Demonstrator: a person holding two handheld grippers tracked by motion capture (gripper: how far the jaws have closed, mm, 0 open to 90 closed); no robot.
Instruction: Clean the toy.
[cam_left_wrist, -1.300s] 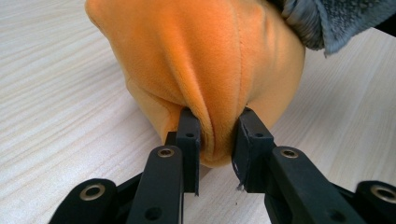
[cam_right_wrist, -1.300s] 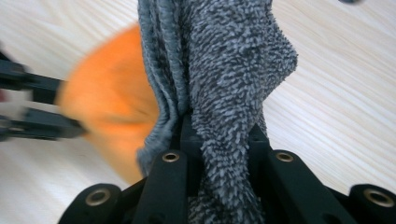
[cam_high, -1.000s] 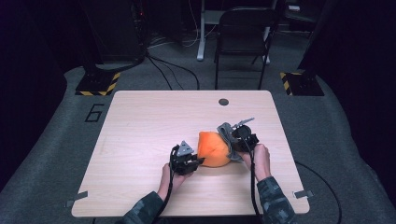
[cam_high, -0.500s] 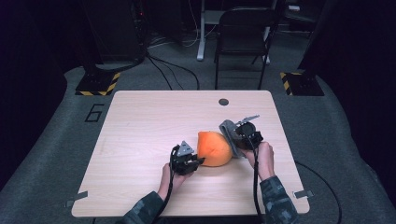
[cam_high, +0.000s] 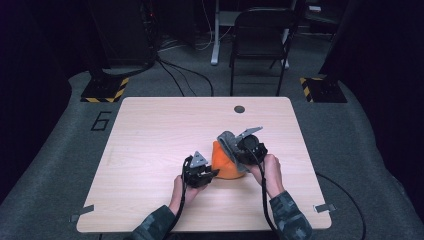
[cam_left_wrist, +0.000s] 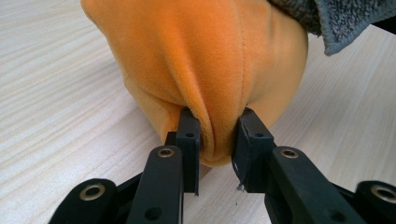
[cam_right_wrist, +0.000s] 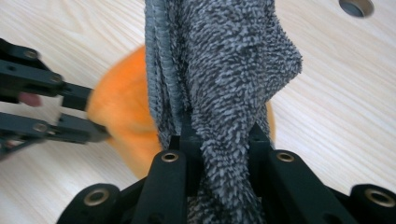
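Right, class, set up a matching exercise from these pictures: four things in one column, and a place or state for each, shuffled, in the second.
Things:
1. left gripper
2. right gripper
3. chair
4. hole

States or places:
A. on the floor beyond the table
B. pinching a fold of the orange cloth
C. near the table's far edge
D. clamped on the grey cloth

Pairs: 1-B, 2-D, 3-A, 4-C
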